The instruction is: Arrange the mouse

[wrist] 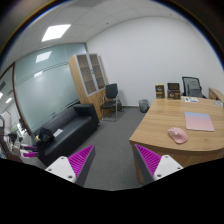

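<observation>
The small pale-pink rounded computer mouse lies on the light wooden desk, near the desk's front edge and just beside a flat pink rectangular mouse mat, which sits slightly farther back. From here I cannot tell whether the mouse touches the mat's edge or lies just clear of it; it does not appear to rest on the mat.

My handheld two-finger gripper is raised well above the floor and well apart from the desk. Its two fingers, each with a magenta inner pad, stand apart with nothing between them; only grey floor shows in the gap. The mouse is beyond the fingers and off to their right.

Progress, as I judge it: the task has barely begun. The mouse has not been reached or grasped, and what is left is the whole sequence: bringing the gripper to the desk, taking hold of the mouse, and setting it in its proper place, probably on the pink mat.

Farther out, a black swivel office chair stands behind the desk, with dark framed items on the desk's far side, too small to identify. Against the far wall are a wooden cabinet with glazed doors and a black visitor chair. A long black sofa runs along a frosted glass partition.

Writing and brands: none legible; no label on the mouse, mat or furniture can be read.
</observation>
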Action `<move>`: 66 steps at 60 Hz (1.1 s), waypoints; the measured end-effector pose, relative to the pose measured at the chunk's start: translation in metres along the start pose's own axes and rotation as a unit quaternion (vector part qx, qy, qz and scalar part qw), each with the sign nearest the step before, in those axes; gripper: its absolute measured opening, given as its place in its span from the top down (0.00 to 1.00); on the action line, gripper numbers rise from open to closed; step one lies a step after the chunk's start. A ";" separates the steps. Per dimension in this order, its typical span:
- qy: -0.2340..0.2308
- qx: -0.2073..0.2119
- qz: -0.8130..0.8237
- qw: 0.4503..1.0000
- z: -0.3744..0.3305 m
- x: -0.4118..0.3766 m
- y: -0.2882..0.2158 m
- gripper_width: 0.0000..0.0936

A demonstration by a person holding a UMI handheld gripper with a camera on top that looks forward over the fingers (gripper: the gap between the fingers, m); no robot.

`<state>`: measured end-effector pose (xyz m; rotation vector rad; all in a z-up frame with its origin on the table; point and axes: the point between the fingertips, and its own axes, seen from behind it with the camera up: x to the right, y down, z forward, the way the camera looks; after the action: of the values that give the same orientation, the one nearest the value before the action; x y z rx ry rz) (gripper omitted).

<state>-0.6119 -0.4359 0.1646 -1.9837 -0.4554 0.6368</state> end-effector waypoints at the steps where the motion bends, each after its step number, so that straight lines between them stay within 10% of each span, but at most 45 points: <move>1: 0.000 0.002 -0.001 1.000 0.000 0.002 -0.001 0.12; 41: 0.187 -0.002 0.034 0.982 0.046 0.188 0.024 0.13; 66: 0.171 -0.011 -0.016 0.985 0.121 0.325 0.007 0.14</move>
<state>-0.4271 -0.1752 0.0308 -2.0496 -0.2847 0.2623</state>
